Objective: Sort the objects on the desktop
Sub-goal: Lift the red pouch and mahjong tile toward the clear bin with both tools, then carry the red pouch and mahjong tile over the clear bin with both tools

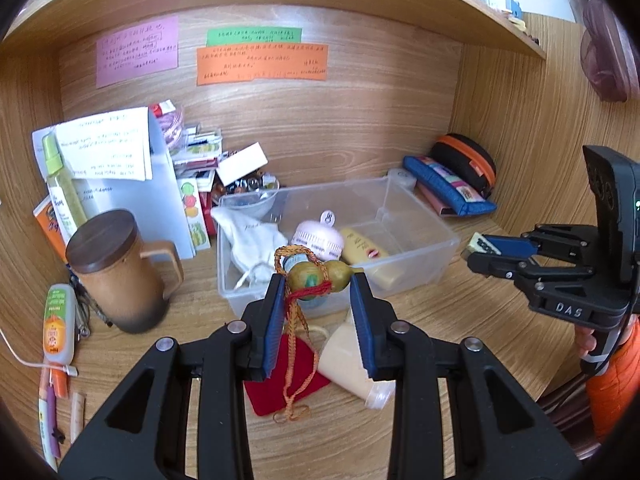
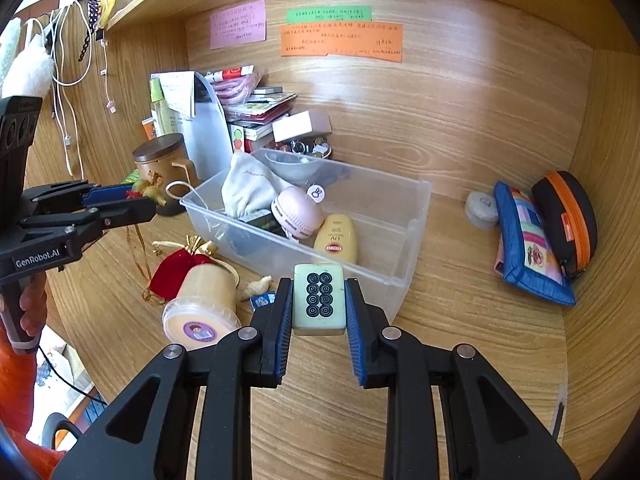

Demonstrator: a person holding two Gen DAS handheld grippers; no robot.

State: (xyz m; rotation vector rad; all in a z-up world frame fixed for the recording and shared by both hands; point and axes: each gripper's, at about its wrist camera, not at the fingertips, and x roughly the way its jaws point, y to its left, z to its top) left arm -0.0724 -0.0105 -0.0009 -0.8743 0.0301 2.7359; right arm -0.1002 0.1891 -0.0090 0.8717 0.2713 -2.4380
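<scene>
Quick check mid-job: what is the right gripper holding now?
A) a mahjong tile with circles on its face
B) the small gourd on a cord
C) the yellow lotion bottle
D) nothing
A: the right gripper is shut on the mahjong tile, just in front of the clear bin; the gourd is in the left gripper.

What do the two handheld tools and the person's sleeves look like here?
Both tools are black plastic with linkage arms, silver pivot pins and ribbed blue finger pads. The left tool reads "GenRobot.AI" on its side; the right tool reads "DAS". The person's hand is bare, and the sleeves are orange.
</scene>
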